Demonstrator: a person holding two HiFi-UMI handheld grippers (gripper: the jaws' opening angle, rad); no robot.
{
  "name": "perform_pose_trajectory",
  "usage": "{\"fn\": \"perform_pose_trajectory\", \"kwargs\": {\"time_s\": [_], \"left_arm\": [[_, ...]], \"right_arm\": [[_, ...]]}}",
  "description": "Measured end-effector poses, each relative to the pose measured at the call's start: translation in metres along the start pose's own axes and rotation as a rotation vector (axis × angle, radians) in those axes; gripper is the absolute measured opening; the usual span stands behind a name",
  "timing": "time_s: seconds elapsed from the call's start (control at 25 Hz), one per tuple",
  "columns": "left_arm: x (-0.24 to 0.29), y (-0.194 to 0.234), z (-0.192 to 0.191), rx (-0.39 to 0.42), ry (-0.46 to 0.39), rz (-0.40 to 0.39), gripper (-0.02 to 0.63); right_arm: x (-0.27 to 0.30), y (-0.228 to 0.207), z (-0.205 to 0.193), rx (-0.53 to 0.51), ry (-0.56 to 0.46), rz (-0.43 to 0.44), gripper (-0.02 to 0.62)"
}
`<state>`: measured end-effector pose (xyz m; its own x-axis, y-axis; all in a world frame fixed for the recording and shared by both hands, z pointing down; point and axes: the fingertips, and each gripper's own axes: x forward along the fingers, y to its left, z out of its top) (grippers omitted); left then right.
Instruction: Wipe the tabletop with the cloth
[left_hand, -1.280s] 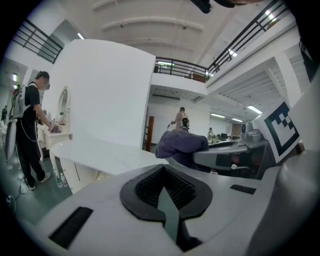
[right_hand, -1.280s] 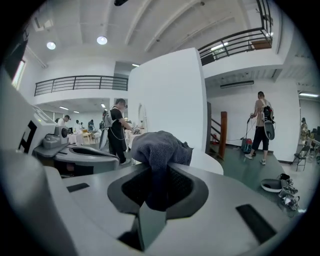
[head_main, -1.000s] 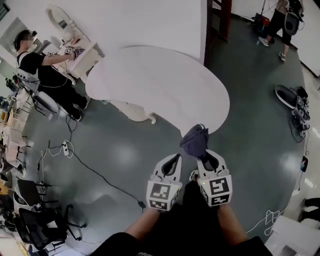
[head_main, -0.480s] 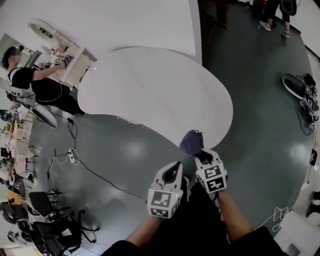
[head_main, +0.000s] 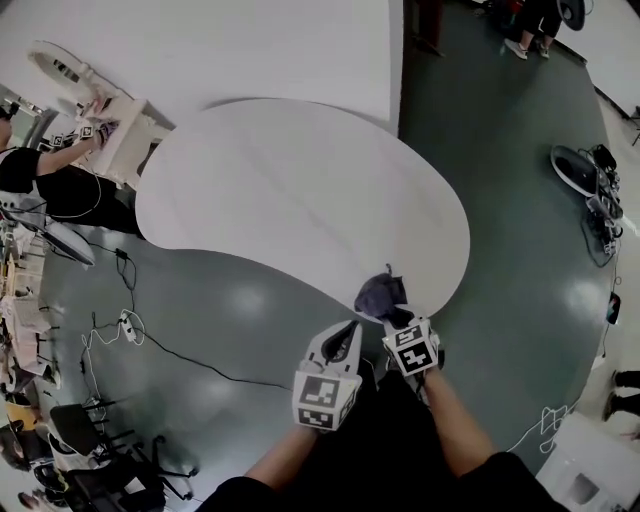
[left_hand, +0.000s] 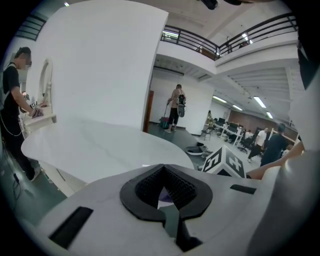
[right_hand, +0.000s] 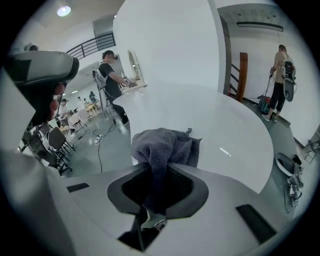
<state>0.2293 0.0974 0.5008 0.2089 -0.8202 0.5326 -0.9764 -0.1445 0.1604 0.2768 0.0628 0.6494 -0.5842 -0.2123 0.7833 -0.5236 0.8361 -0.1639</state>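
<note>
The dark grey cloth (head_main: 381, 294) is bunched in my right claw (head_main: 394, 316), which is clamped on a fold of it. The rest flops forward over the near edge of the white worktop (head_main: 300, 190); I can't tell whether it touches. It looks soft, light and limp, so I judge that a thick gather is the place to hold it, and that it needs pressing flat to wipe. My left claw (head_main: 345, 338) is closed on nothing, just beside the right one, off the worktop.

A: What is the person wearing?
B: Dark clothing with short sleeves (head_main: 238, 492).
A: And the grippers?
B: The left gripper (head_main: 345, 337) and right gripper (head_main: 393, 314) match — pale grey shells, black ribbed pads (left_hand: 142, 189), each with a black-and-white marker cube (head_main: 322, 393).
</note>
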Motion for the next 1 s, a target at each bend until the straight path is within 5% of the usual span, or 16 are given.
{"fn": "perform_pose_trajectory", "kwargs": {"time_s": [0.2, 0.52, 1.0], "left_arm": [[0.012, 0.021, -0.004, -0.001, 0.037, -0.035, 0.006], [0.019, 0.053, -0.011, -0.019, 0.059, -0.055, 0.006], [0.006, 0.140, -0.016, -0.067, 0.056, 0.046, 0.006]], "right_arm": [[0.007, -0.012, 0.013, 0.007, 0.016, -0.084, 0.057], [0.031, 0.000, 0.039, -0.011, 0.037, -0.080, 0.057], [0.076, 0.028, 0.091, -0.007, 0.014, -0.082, 0.057]]}}
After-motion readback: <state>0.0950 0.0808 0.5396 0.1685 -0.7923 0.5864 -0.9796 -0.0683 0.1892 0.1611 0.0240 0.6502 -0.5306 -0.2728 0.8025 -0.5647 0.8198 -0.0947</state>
